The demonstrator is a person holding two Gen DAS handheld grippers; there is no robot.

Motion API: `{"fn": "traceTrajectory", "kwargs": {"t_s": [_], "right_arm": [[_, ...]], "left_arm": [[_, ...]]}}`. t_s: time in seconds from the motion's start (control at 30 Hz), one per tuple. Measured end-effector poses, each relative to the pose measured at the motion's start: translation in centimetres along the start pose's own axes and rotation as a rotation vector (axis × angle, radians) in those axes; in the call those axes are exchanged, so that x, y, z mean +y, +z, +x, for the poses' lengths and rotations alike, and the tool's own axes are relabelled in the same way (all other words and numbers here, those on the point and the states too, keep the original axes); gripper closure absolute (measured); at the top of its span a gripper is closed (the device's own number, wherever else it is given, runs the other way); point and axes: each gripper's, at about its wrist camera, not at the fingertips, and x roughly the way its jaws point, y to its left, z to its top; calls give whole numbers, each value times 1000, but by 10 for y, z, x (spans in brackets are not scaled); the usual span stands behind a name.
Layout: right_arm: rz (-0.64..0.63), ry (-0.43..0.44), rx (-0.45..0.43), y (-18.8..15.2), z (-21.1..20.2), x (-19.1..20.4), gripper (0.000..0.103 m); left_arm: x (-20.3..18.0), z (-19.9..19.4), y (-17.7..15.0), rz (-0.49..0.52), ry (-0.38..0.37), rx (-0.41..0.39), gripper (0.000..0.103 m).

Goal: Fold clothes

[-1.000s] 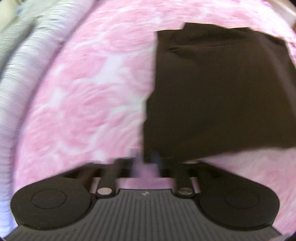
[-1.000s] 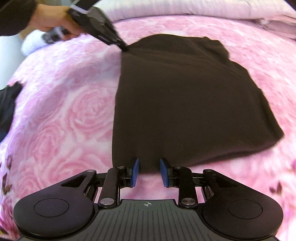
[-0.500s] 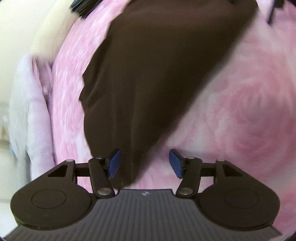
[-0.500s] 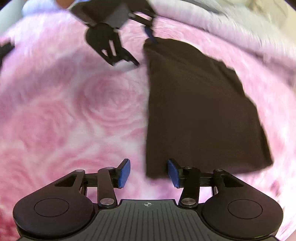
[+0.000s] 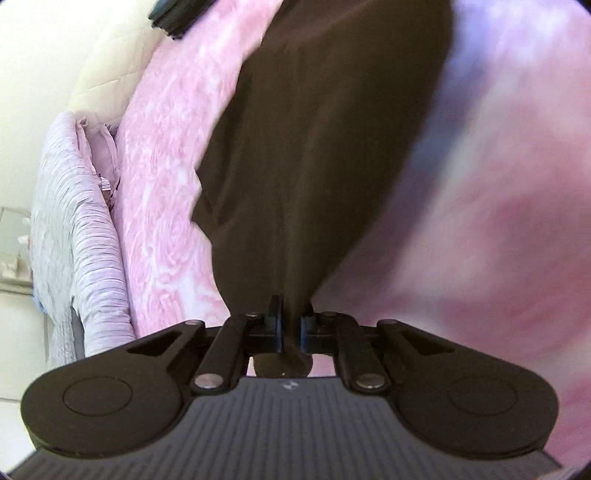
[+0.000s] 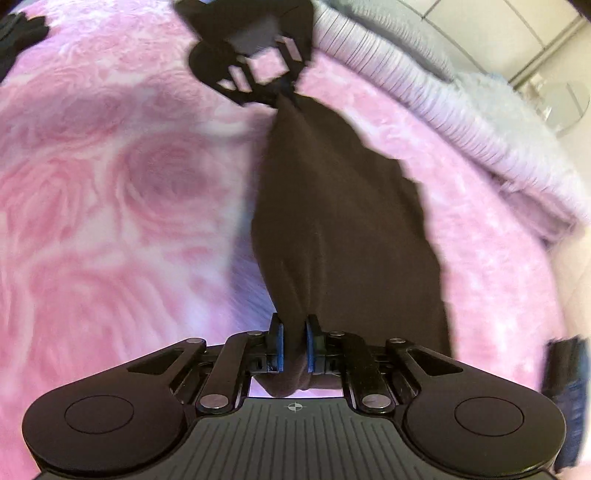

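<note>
A dark brown garment [image 5: 314, 155] lies stretched on the pink rose-patterned blanket [image 5: 166, 192]. My left gripper [image 5: 291, 326] is closing its jaws on one corner of it, the cloth bunched between the blue pads. My right gripper [image 6: 294, 345] is closing on the opposite corner of the brown garment [image 6: 340, 221], cloth pinched between its pads. In the right wrist view the left gripper [image 6: 284, 94] shows at the garment's far end, holding that corner. The right gripper's body [image 5: 177, 14] peeks in at the top of the left wrist view.
A ribbed lilac-grey quilt [image 5: 77, 236] is heaped along the blanket's edge, also the quilt [image 6: 461, 122] at upper right. Another dark garment [image 6: 18, 33] lies at the far left corner. A cream wall [image 5: 74, 55] stands behind the bed.
Both grippers went from open beside the garment's corners to closed on them. The garment's edge has been pulled taut between them and lifted into a narrow strip.
</note>
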Motion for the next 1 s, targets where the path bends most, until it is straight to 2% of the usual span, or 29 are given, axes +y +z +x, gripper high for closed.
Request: {"fn": "traceTrajectory", "kwargs": {"t_s": [0.17,0.27,0.4,0.53,0.7,0.77,0.93,1.0], "right_arm": [[-77,-37,67,-53,-44,-16,93],[-113,-30,135,-87,-44,-2,93],[-110,-46,187,-112,-30,24,93],[-98,-105,232,-121,-32,45,88],[-11,-92,257,-118,-55,58,57],[27,-83,251,-113,-68,61,51],[169,-75,246,-91,-91,53,50],[214,-79,237,-80,-102,50,50]], "left_arm": [[-54,-74,49,-79,-90,-68,96],[-95,-83,70,-101,-126,-69,96],[-126,-73,72,-122,-108,-16,95],[-121,-85,66,-152,-82,9,88],[-109,-108,57,-273,-103,72,83],[-98,-112,59,-327,-108,95,72],[-83,-137,69,-436,-96,109,54],[-81,-149,75,-466,-93,109,51]]}}
